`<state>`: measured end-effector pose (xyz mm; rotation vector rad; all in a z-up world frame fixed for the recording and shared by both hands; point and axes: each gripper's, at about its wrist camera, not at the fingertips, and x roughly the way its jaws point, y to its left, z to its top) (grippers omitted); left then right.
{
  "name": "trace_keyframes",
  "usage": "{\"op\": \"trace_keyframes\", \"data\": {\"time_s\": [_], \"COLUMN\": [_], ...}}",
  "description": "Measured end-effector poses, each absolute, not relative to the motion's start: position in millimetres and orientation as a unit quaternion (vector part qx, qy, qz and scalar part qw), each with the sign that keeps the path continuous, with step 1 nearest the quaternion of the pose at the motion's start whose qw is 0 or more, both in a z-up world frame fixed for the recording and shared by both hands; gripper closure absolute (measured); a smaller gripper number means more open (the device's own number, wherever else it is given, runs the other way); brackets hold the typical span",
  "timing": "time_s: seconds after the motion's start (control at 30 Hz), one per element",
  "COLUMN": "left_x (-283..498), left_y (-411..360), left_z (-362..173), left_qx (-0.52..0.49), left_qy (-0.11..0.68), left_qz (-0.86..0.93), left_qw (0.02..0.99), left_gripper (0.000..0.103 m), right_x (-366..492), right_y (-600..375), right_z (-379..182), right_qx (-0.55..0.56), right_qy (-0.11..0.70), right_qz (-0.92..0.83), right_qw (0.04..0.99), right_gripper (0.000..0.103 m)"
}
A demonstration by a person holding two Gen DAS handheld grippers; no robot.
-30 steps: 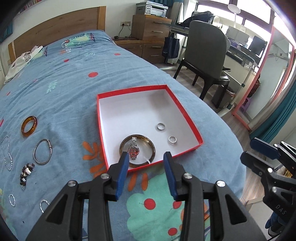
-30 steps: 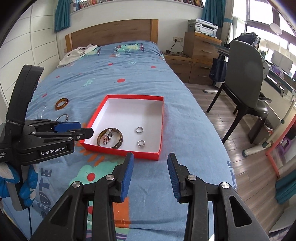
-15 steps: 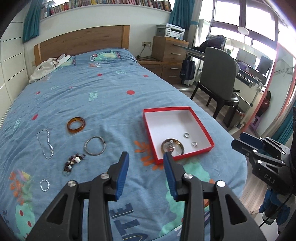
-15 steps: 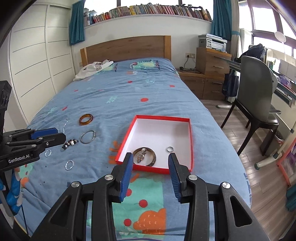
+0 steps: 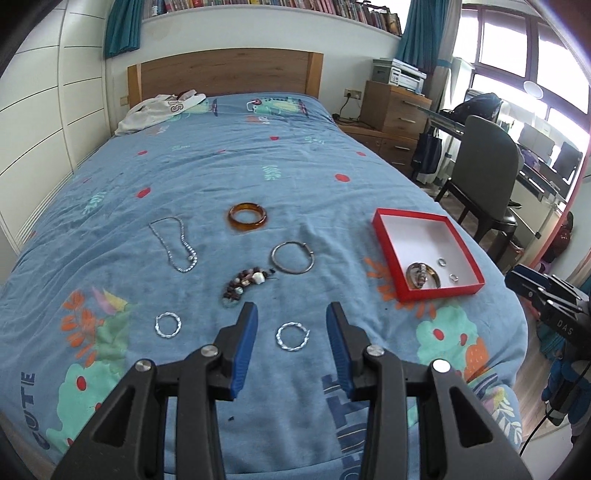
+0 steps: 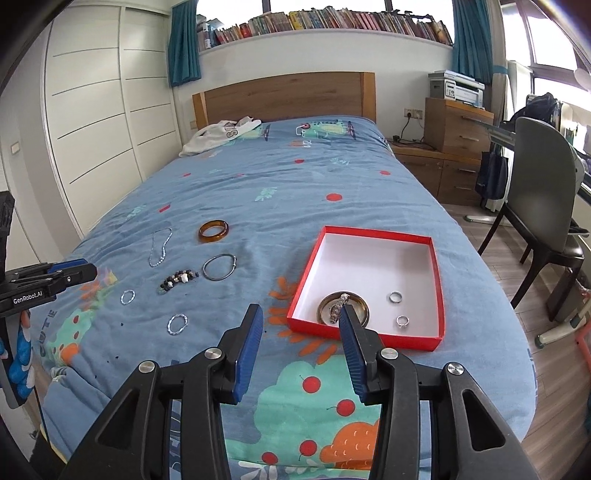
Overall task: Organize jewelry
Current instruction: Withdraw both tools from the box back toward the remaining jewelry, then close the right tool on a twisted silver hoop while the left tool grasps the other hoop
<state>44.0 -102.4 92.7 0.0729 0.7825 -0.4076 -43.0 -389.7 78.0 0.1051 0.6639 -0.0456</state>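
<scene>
Left gripper [image 5: 291, 325] over the bed [image 5: 295, 177], jaws spread, empty, twisted ring [image 5: 293, 335] below, right gripper [image 6: 301, 325] jaws opening, empty, red box [image 6: 437, 291] right (bangle, watch, two rings inside), loose jewelry left

home bedroom: bed [image 6: 295, 192] with wooden headboard [image 6: 284, 96] at 12 o'clock, white wardrobe [image 6: 99, 122] at 9, bookshelf [image 6: 325, 22] above, desk chair [image 6: 543, 199] at 3.
</scene>
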Motion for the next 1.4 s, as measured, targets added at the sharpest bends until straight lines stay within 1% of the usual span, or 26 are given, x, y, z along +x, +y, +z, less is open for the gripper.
{"op": "trace_keyframes", "data": {"time_s": [0.2,0.37,0.63,0.97,1.3,1.4], "left_x": [42,44,52,62,91,103], "left_y": [-52,-12,32,58,42,34], "left_z": [73,61,39,6,-21,-29], "left_qx": [0.027,0.017,-0.003,-0.017,-0.016,-0.015], "left_qy": [0.398,0.405,0.425,0.455,0.475,0.481], "left_qz": [-0.158,-0.126,-0.090,-0.066,-0.076,-0.082], "left_qw": [0.903,0.905,0.901,0.888,0.877,0.873], "left_gripper": [0.066,0.063,0.063,0.063,0.062,0.059], "right_x": [-35,-25,-2,32,65,73], "right_y": [-385,-375,-346,-303,-263,-251], "right_z": [67,57,44,19,-17,-27], "right_qx": [0.051,0.049,0.044,0.037,0.035,0.034], "right_qy": [0.334,0.346,0.361,0.383,0.416,0.427], "right_qz": [-0.014,-0.003,0.024,0.074,0.122,0.137], "right_qw": [0.941,0.937,0.931,0.920,0.900,0.893], "right_gripper": [0.061,0.061,0.061,0.061,0.060,0.060]}}
